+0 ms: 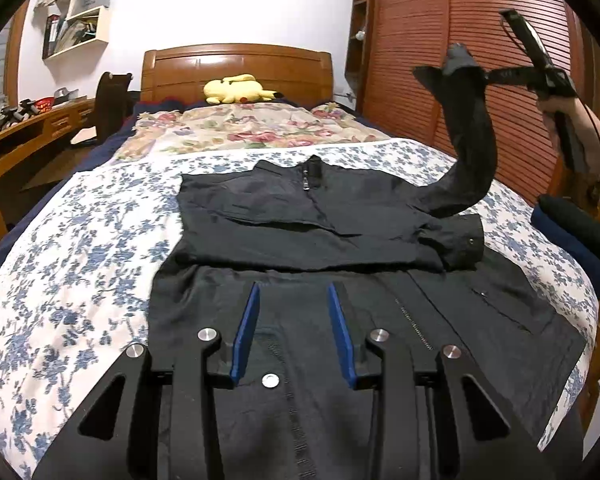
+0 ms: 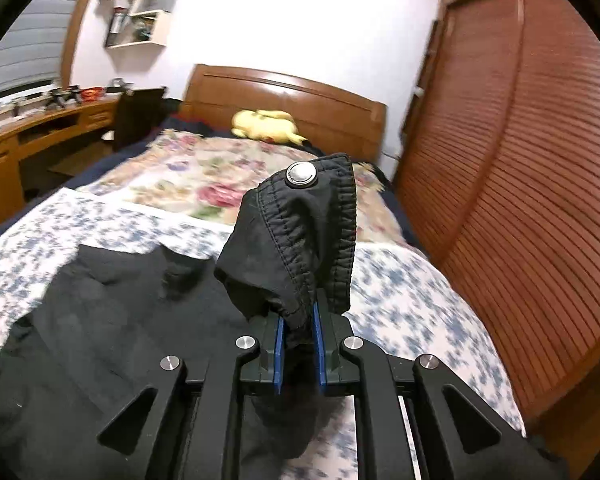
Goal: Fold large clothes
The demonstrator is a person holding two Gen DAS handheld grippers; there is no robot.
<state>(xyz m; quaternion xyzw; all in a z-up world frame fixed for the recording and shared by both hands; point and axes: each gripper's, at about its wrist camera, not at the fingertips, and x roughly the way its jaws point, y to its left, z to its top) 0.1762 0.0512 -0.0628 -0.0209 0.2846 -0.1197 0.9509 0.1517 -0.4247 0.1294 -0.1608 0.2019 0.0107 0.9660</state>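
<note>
A black jacket (image 1: 340,240) lies spread on the bed (image 1: 80,280), front up, collar toward the headboard (image 1: 236,68), zip down the middle. One sleeve is already folded across the chest — its cuff lies on the jacket's right side, near the edge. The other sleeve (image 1: 468,152) is in the air: the right gripper (image 2: 298,332) has its fingers closed on the cuff (image 2: 300,232), the snap button showing just above them, and it holds the cuff high over the bed, on the wardrobe (image 1: 480,40) side of the jacket.

The left gripper (image 1: 296,328) hovers low over the jacket's hem end, fingers open and holding nothing.

Judging by this, the fold is in its early part. One sleeve is in, the second is lifted but not yet laid across the chest. After that the body is left to do — likely hem brought up toward the collar, perhaps the sides in first. The raised sleeve hangs in a curve, so it may land twisted unless laid down flat.
</note>
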